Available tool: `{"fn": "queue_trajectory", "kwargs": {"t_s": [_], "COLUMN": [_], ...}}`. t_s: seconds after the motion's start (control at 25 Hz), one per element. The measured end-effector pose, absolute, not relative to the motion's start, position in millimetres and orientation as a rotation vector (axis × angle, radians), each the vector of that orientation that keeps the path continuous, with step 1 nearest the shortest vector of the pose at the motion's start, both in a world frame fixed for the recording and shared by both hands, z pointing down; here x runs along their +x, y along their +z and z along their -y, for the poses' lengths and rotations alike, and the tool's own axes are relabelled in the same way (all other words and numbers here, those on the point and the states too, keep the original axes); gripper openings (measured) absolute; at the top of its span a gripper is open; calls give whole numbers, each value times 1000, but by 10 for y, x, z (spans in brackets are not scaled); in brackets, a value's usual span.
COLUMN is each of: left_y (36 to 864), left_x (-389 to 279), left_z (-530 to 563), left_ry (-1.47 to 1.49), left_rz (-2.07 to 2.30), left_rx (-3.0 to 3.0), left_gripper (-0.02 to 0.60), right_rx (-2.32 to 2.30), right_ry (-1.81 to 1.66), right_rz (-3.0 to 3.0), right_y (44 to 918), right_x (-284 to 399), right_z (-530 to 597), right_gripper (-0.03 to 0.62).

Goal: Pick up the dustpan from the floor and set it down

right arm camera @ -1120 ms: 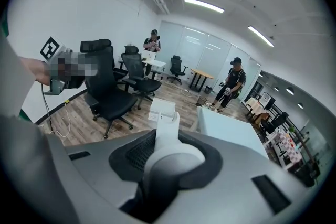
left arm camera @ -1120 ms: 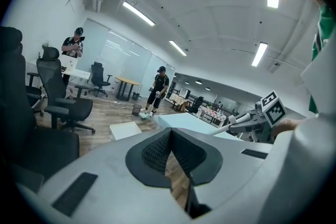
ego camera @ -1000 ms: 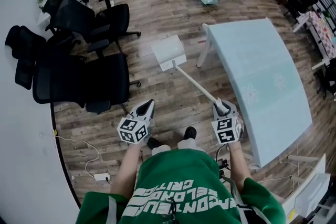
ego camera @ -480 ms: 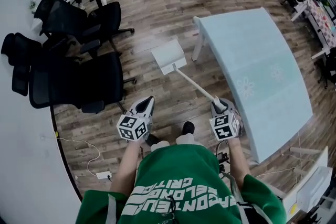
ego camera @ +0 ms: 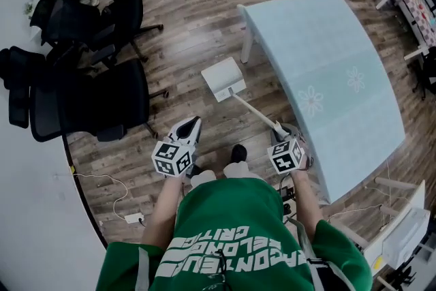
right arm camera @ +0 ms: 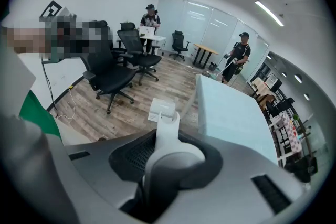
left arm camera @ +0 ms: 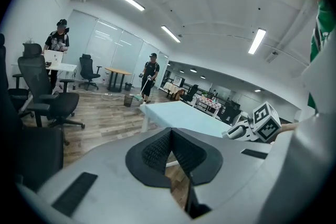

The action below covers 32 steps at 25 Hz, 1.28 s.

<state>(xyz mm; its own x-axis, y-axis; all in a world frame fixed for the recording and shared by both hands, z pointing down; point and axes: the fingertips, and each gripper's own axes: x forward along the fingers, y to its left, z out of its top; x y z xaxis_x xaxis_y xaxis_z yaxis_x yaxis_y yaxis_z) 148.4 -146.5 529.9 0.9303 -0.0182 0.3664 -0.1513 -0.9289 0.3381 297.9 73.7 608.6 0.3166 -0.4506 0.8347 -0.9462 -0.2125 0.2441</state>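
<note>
Now | wood floor [ego camera: 197, 24], office chairs [ego camera: 95, 99] | right tool [ego camera: 279, 128] grasping dustpan [ego camera: 221, 78] | left tool [ego camera: 191, 123] clenched

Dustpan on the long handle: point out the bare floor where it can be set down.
Bare wood-plank floor runs between the black office chairs and the pale blue table, beyond the white long-handled dustpan that the right gripper holds. It is crowded around the chairs, and a white cable lies on the floor near the wall.

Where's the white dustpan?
The white long-handled dustpan is central in the head view, black office chairs left, pale blue table right, handle in the right gripper.
</note>
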Motion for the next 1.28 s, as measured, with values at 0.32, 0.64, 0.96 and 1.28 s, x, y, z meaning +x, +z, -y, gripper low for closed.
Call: {"fn": "queue_trajectory", "kwargs": {"t_s": [0.32,0.64,0.96,1.28], "left_y": [5496,5639,5743,5829], "left_x": [1682,1690,1594,1382], "left_z": [1227,1180,1218,1251], "left_ry": [573,602,603,605], "left_rz": [137,198,272,348], "left_rx": [2694,2647,2607,2563], "left_gripper": [2,2,2,2], "right_rx": [1701,1558,1425,1321], "right_ry": [919,960,956,968], "right_rz": [1217,1221,1224,1239], "right_y": [6691,7256,7738,8131], "right_x": [3227,3366,3437,3392], "right_z": [-933,-836,-425,-98], "right_gripper": [113,112,112,112]}}
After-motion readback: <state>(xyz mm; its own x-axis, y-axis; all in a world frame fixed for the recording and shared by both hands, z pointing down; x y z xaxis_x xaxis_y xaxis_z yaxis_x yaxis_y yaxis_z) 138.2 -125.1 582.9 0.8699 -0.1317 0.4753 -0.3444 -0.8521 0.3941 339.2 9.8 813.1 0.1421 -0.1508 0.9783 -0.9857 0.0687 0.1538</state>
